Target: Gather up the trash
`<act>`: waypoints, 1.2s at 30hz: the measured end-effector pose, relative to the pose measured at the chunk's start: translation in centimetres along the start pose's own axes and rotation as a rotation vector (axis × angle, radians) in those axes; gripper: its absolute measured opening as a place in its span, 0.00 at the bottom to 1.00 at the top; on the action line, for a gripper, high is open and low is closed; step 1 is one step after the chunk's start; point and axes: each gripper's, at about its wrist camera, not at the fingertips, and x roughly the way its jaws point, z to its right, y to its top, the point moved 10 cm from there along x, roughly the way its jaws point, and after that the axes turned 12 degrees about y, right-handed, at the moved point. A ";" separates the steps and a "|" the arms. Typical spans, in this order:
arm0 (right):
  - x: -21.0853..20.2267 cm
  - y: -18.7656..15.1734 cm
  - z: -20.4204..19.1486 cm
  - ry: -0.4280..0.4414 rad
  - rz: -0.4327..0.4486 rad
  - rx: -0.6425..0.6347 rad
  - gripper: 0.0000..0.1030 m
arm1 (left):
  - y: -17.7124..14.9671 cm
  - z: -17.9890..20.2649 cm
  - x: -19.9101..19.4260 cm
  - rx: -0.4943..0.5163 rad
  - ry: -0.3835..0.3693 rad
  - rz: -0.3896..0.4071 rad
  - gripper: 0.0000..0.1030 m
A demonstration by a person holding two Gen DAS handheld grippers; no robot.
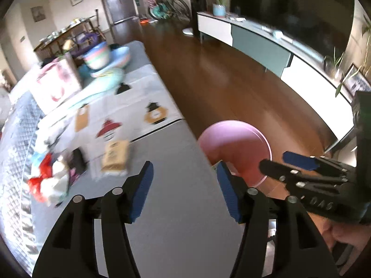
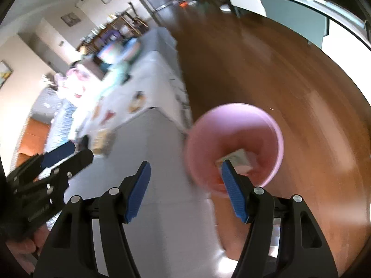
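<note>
My left gripper (image 1: pixel 183 180) hangs open and empty over the grey couch seat (image 1: pixel 176 208). A pink bin (image 1: pixel 234 148) stands on the wooden floor just beyond the seat's edge. Left of the gripper lie a brown paper packet (image 1: pixel 115 157), a black wrapper (image 1: pixel 77 162) and a heap of red and white crumpled trash (image 1: pixel 48 178). My right gripper (image 2: pixel 183 185) is open too, with nothing between its blue pads, near the pink bin (image 2: pixel 234 139). A pale box or paper (image 2: pixel 236 159) lies inside the bin. Each gripper appears in the other's view: the right gripper (image 1: pixel 276 161), the left gripper (image 2: pixel 74 155).
A white cloth with printed figures (image 1: pixel 129 106) covers the couch beyond the trash, with a pink-patterned box (image 1: pixel 55 85) and toys (image 1: pixel 104 58) further back. A long white and green TV cabinet (image 1: pixel 262 44) lines the right wall. Wooden floor (image 1: pixel 220 74) stretches between them.
</note>
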 end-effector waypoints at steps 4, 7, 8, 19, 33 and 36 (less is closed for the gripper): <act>0.0 -3.2 -6.1 -0.031 -0.001 -0.157 0.62 | -1.8 -5.1 -3.6 -0.077 0.016 0.080 0.62; -0.4 -4.5 -8.9 -0.053 0.015 -0.257 0.80 | -3.6 -9.1 -6.1 -0.114 0.040 0.132 0.71; -0.8 -5.3 -10.4 -0.048 0.036 -0.299 0.83 | -4.3 -10.2 -6.8 -0.122 0.045 0.144 0.72; 0.0 -8.1 -17.9 0.068 0.140 -0.454 0.93 | -11.7 -19.3 -7.8 -0.196 0.111 0.238 0.85; 7.3 -4.8 -17.8 0.043 0.118 -0.432 0.95 | -12.5 -27.2 2.4 -0.350 0.110 0.246 0.83; 9.6 -4.6 -18.4 0.043 0.092 -0.445 0.95 | -10.8 -27.5 3.8 -0.291 0.169 0.264 0.83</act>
